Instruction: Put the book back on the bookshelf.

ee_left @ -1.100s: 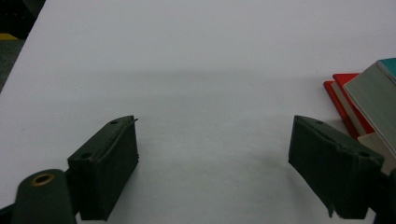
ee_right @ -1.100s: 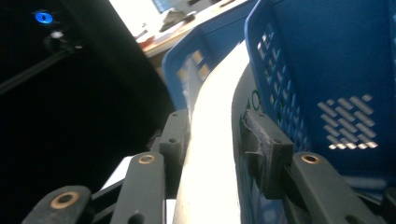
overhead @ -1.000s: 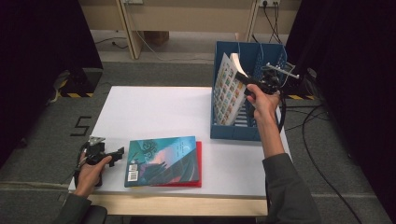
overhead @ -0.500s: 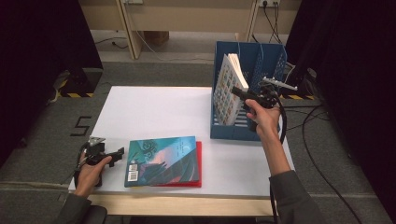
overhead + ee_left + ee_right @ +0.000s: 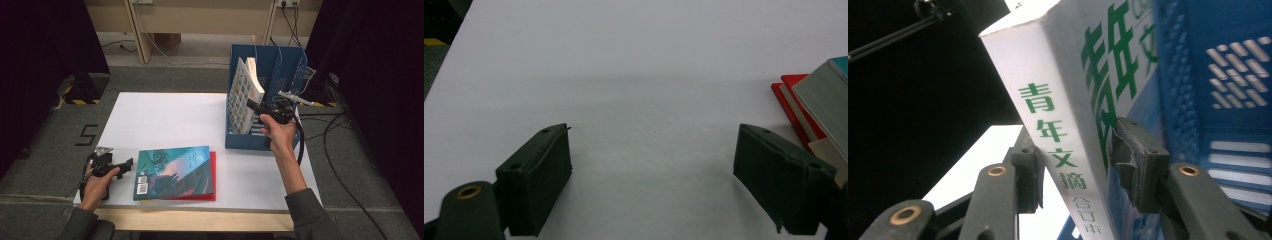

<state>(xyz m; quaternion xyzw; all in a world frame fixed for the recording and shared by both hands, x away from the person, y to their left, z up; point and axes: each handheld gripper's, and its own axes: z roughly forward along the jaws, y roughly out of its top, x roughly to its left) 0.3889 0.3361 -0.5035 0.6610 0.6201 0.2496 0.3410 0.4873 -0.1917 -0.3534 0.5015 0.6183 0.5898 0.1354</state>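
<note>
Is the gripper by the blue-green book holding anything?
No, the left gripper has its jaws wide apart over bare white table, with nothing between them.

Book (image 5: 1068, 125) spine: "青年文摘合订本"; floor (image 5: 45, 150): "5".

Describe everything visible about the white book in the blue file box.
The white book is a thick paperback with a grid of small colourful pictures on its cover and green Chinese characters down its white spine. It stands tilted in the blue file box, its page block facing up. The right gripper has its jaws on either side of the spine; they have just been closing.
</note>
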